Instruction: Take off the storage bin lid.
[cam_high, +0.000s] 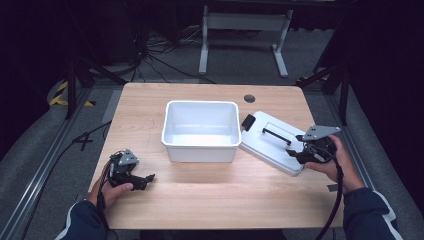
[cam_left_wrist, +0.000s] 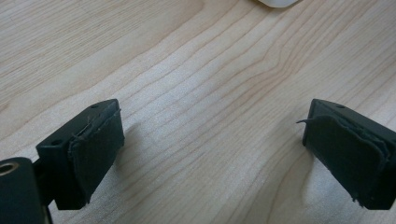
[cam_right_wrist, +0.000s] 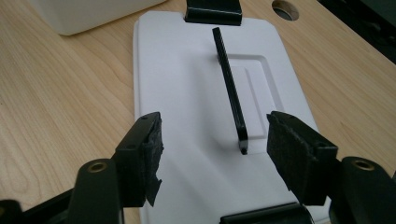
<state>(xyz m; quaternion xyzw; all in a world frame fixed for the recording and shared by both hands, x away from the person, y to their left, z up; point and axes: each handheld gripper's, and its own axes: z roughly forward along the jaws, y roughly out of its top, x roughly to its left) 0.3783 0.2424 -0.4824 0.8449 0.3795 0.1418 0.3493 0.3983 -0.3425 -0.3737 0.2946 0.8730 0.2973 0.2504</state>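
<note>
Black right tongs agape over lid

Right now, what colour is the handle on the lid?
Black handle, best in the right gripper view.

1 white bin, 1 lid, 2 grippers

No readable text from my station.

I find no words, labels, brands or numbers on the lid, the bin, the table or either gripper's pads; all surfaces look plain.
</note>
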